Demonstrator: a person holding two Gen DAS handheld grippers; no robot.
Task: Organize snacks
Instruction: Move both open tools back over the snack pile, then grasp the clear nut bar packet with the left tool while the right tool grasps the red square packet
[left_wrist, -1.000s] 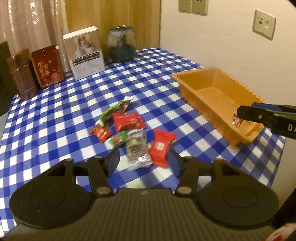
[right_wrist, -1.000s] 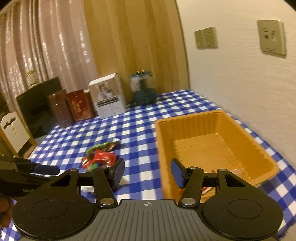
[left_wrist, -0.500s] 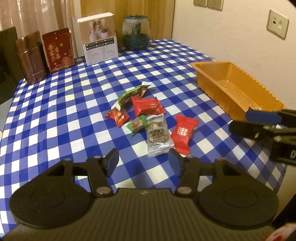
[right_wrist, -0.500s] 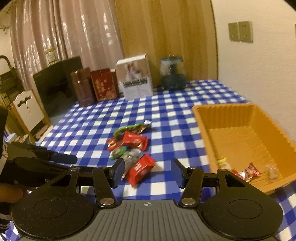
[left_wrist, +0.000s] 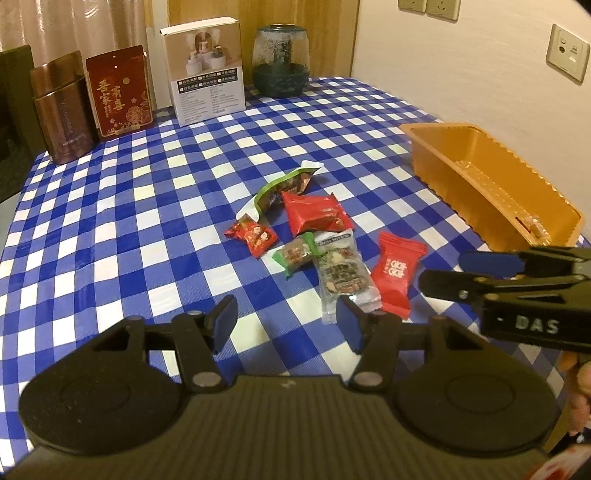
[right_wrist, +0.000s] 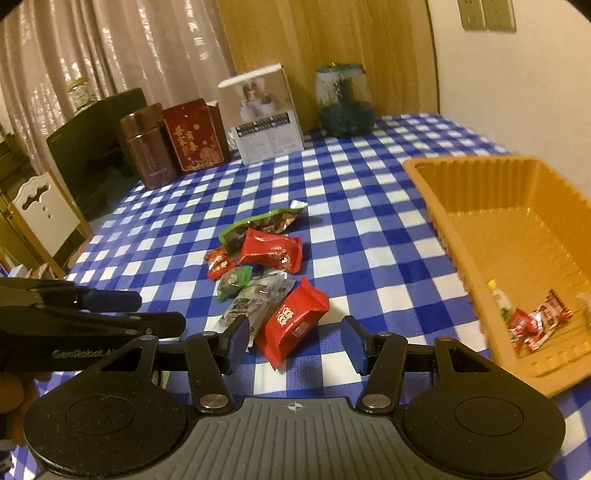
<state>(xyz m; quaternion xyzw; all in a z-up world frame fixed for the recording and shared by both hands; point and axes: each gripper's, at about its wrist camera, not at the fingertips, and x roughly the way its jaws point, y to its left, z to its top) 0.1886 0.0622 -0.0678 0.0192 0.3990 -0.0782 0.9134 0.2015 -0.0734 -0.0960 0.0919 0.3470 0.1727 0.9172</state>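
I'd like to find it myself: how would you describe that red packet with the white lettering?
Start at the orange tray on the checked tablecloth, then look to the loose pile of snacks beside it. The red packet with white lettering lies at the pile's edge nearest the tray, beside a clear nut bar wrapper; the other red packets carry pictures.

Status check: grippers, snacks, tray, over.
Left gripper and right gripper open, empty. Six snacks on cloth, few in orange tray. Nothing blocking.
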